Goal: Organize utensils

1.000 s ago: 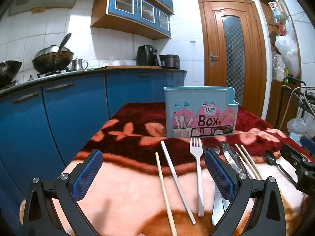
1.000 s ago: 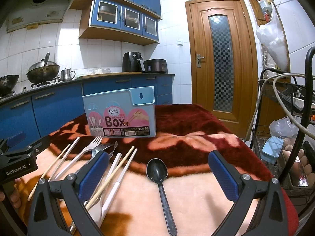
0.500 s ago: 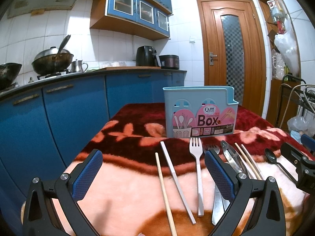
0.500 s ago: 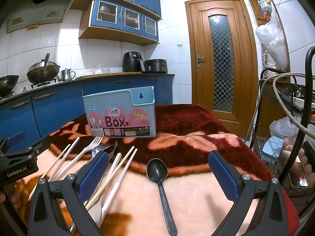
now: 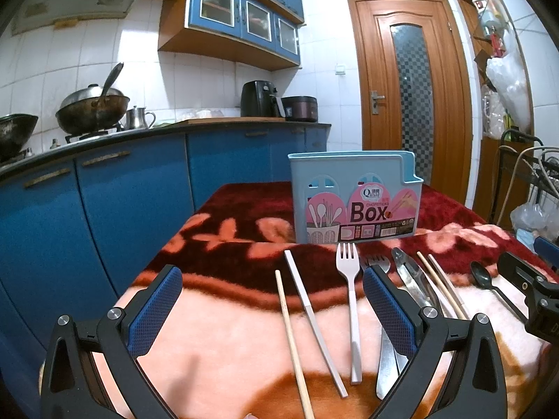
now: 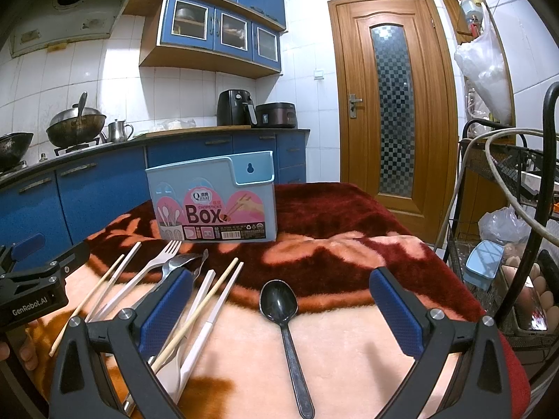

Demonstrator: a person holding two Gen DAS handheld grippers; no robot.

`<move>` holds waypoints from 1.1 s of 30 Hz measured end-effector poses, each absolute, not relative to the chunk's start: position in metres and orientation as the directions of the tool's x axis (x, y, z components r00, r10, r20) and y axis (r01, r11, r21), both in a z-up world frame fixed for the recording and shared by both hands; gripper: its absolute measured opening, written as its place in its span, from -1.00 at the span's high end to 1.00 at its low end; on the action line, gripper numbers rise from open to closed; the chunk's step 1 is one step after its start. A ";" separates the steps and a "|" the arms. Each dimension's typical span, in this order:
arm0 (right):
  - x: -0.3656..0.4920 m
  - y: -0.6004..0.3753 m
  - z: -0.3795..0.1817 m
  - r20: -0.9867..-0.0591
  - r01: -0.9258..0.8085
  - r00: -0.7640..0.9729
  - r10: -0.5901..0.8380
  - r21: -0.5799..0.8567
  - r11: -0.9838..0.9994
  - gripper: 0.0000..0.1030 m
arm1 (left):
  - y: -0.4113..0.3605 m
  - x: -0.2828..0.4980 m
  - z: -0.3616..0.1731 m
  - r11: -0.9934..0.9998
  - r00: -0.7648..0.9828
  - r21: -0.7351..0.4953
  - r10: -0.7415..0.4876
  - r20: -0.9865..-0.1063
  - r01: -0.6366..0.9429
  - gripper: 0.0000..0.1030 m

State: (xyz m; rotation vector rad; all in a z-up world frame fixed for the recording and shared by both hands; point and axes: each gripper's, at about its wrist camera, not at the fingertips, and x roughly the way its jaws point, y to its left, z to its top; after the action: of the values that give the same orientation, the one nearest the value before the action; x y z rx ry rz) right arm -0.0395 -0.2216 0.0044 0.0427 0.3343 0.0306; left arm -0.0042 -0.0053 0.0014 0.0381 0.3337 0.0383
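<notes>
A light blue utensil box (image 5: 354, 199) stands upright on the blanket-covered table; it also shows in the right wrist view (image 6: 213, 199). In front of it lie a wooden chopstick (image 5: 291, 338), a white chopstick (image 5: 312, 317), a white fork (image 5: 351, 300), a metal fork and knife (image 5: 410, 279), more chopsticks (image 5: 442, 284) and a black spoon (image 6: 284, 321). My left gripper (image 5: 272, 307) is open and empty above the left chopsticks and white fork. My right gripper (image 6: 281, 310) is open and empty above the black spoon.
The table carries a red and pink floral blanket (image 5: 227, 234). Blue kitchen cabinets (image 5: 104, 209) run along the left. A wire rack with bags and eggs (image 6: 517, 262) stands right of the table. A wooden door (image 6: 394, 104) is behind.
</notes>
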 end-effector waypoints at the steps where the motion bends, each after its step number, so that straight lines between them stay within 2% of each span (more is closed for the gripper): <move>1: -0.040 -0.224 0.000 -0.327 -0.024 0.944 0.039 0.051 0.998 -1.00 | -0.005 -0.004 0.001 0.999 0.944 0.043 0.044 -0.327 -0.031 -0.99; 11: -0.040 -0.229 0.001 -0.328 -0.005 0.944 0.028 0.071 0.997 -1.00 | -0.005 0.002 0.003 0.999 0.926 0.043 0.035 -0.375 -0.020 -0.99; 15: -0.029 -0.233 0.009 -0.389 -0.017 0.920 0.037 0.054 0.998 -1.00 | -0.002 0.008 0.009 0.998 0.906 0.057 0.019 -0.423 0.005 -0.99; 21: -0.010 -0.245 0.025 -0.520 -0.029 0.854 0.037 0.025 0.999 -1.00 | 0.008 0.027 0.022 0.998 0.851 0.058 -0.001 -0.524 0.037 -0.99; 25: 0.008 -0.250 0.025 -0.679 -0.075 0.732 0.056 0.001 0.997 -1.00 | 0.009 0.042 0.028 0.992 0.800 0.087 -0.018 -0.599 0.088 -0.99; 28: 0.019 -0.251 0.014 -0.776 -0.108 0.623 0.099 0.040 0.993 -1.00 | 0.010 0.048 0.033 0.989 0.764 0.074 -0.048 -0.643 0.124 -0.99; 31: 0.027 -0.251 0.010 -0.825 -0.117 0.558 0.094 0.035 0.993 -1.00 | 0.009 0.054 0.035 0.984 0.731 0.089 -0.051 -0.681 0.152 -0.99; 33: 0.034 -0.249 0.010 -0.854 -0.132 0.515 0.077 0.011 0.991 -1.00 | 0.008 0.056 0.034 0.980 0.717 0.110 -0.042 -0.696 0.164 -0.92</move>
State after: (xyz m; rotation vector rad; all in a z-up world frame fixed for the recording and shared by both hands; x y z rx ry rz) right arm 0.0343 -0.2495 0.0095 -0.0579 1.0225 0.1256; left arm 0.0565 0.0080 0.0343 0.1682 0.7638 -0.1147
